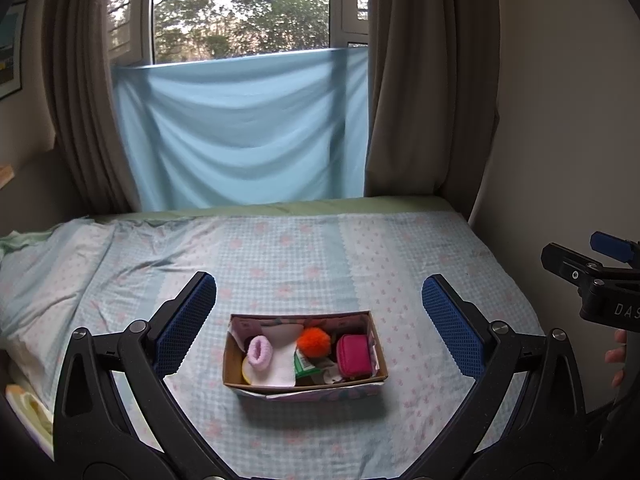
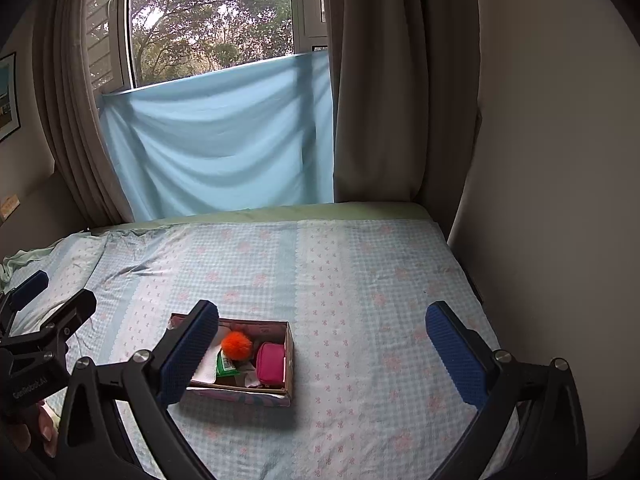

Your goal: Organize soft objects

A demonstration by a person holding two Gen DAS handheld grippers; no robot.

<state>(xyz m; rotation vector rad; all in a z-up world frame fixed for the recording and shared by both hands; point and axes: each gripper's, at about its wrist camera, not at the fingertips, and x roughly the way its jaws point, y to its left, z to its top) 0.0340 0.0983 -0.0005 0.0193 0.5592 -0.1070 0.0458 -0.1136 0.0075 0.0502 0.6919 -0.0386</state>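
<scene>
Two grippers are hovering above the bed (image 1: 400, 248), both with jaws spread wide and nothing between the pads, which suggests the person is either just starting or pausing between picks. The left gripper (image 1: 320, 320) is framing the cardboard box (image 1: 304, 380) squarely between its blue pads (image 1: 188, 316), likely because lining up over the box gives a straight descent onto whichever item comes next. Inside the box, the soft things are sitting packed together: a lilac fuzzy roll (image 1: 260, 353) at the left, an orange pom-pom (image 1: 314, 342) toward the back, a pink pouch (image 1: 354, 356) against the right wall, a white cloth (image 1: 276, 368) and a green packet (image 1: 306, 366) between them. The right gripper (image 2: 320, 354) is holding off to the right of the box (image 2: 240, 390), over bare bedspread, perhaps keeping clear or marking a spot to lay items out. The left wrist view is showing the whole box interior, including the lilac roll, which the right wrist view is losing behind its own left finger (image 2: 188, 354). The right wrist view, in turn, is showing more open bedspread (image 2: 380, 300) beside the box, and the pom-pom (image 2: 237, 345) and pouch (image 2: 271, 363) from a slanted angle.
</scene>
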